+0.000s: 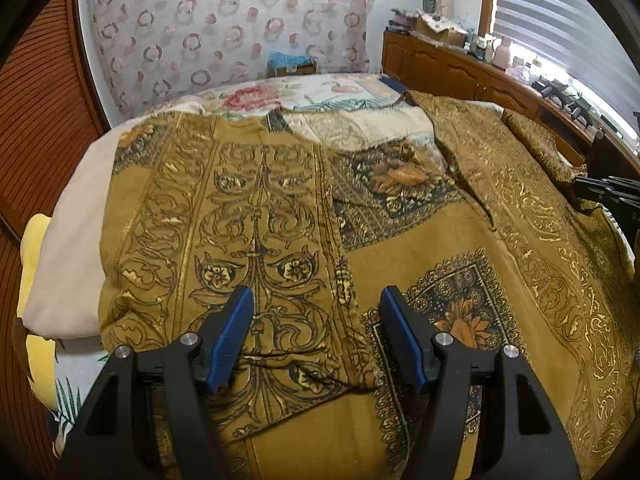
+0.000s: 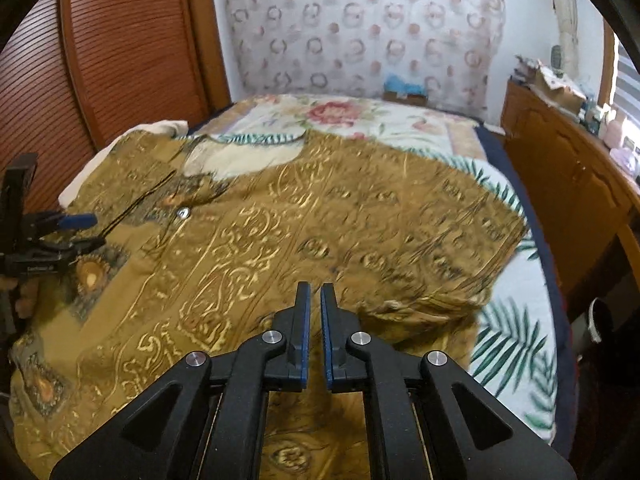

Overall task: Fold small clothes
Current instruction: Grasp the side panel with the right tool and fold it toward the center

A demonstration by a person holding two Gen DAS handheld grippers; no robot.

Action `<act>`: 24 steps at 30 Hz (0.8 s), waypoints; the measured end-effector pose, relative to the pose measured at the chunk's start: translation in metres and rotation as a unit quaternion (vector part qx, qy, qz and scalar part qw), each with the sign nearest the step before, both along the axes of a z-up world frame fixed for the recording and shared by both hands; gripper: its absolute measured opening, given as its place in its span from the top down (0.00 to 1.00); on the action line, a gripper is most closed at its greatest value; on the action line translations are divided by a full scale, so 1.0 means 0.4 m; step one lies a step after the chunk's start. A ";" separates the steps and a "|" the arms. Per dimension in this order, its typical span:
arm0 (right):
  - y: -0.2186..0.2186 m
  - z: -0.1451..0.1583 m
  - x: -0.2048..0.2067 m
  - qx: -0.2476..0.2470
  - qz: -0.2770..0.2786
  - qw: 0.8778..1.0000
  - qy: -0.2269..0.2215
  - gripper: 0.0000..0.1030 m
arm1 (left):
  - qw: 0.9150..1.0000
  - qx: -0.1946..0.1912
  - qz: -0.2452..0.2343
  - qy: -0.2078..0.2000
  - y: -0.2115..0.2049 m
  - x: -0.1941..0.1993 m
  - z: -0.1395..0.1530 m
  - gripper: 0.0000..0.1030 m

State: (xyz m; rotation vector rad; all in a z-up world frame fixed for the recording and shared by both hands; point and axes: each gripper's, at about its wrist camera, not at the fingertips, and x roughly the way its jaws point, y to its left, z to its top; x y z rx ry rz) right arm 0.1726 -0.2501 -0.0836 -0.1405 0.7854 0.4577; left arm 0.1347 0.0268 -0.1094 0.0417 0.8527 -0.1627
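A mustard-gold patterned garment [image 1: 400, 240] lies spread on a bed; its left side is folded over the middle, showing a scrollwork panel [image 1: 256, 240]. It also fills the right wrist view [image 2: 320, 232], where a sleeve lies folded across. My left gripper [image 1: 316, 296] is open and empty, hovering just above the garment's lower middle. My right gripper [image 2: 315, 292] has its jaws nearly closed with a thin gap and nothing between them, just above the cloth. The right gripper shows at the right edge of the left wrist view [image 1: 600, 190]; the left gripper shows at the left edge of the right wrist view [image 2: 86, 232].
The bed has a floral and palm-leaf cover [image 2: 516, 320]. A beige pillow [image 1: 68, 264] lies left of the garment. A wooden cabinet [image 2: 568, 200] with clutter stands to the right, a slatted wooden door [image 2: 132, 56] to the left, a patterned curtain [image 1: 232, 28] behind.
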 end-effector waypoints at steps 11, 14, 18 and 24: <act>-0.145 0.063 0.036 0.010 -0.087 0.996 -0.036 0.46 | 0.996 -0.033 0.016 -0.083 -0.009 -0.074 0.120 0.36; -0.187 0.044 0.069 0.001 -0.113 0.993 -0.022 0.46 | 0.994 -0.035 0.011 -0.099 -0.029 -0.091 0.149 0.36; -0.227 0.001 0.121 0.025 -0.129 0.991 0.023 0.46 | 0.993 -0.034 -0.007 -0.114 -0.060 -0.113 0.176 0.36; -0.234 -0.041 0.173 0.052 -0.136 0.987 0.062 0.57 | 0.992 -0.036 -0.025 -0.116 -0.093 -0.131 0.179 0.36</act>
